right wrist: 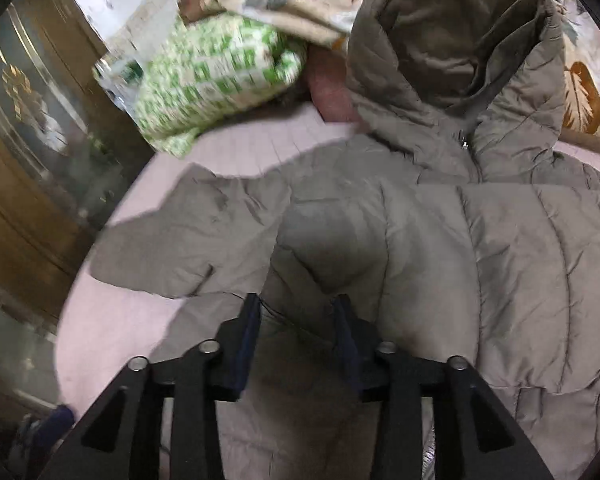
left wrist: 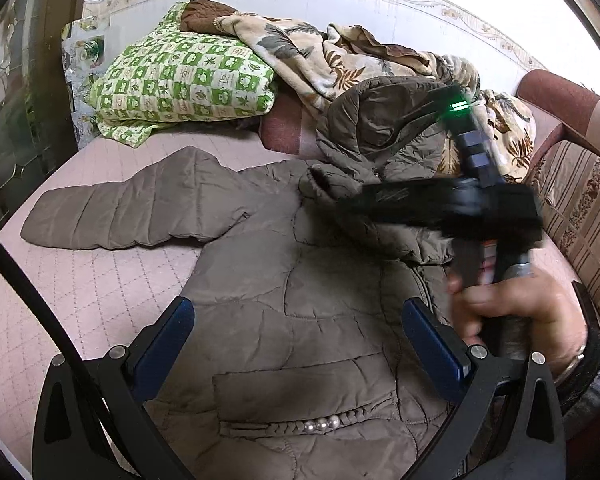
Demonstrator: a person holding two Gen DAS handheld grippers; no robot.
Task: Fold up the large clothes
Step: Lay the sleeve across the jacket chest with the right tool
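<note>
The padded coat (left wrist: 300, 288) fills the frame's centre on the bed (left wrist: 80, 280) with one sleeve folded in (the upper-left sleeve (left wrist: 132, 208) remains spread), left gripper (left wrist: 298, 344) wide and empty, right gripper (right wrist: 296, 340) half-open, gripping nothing.

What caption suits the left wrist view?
Open left gripper above a taupe padded coat on a pink bed, the right hand alongside.
</note>
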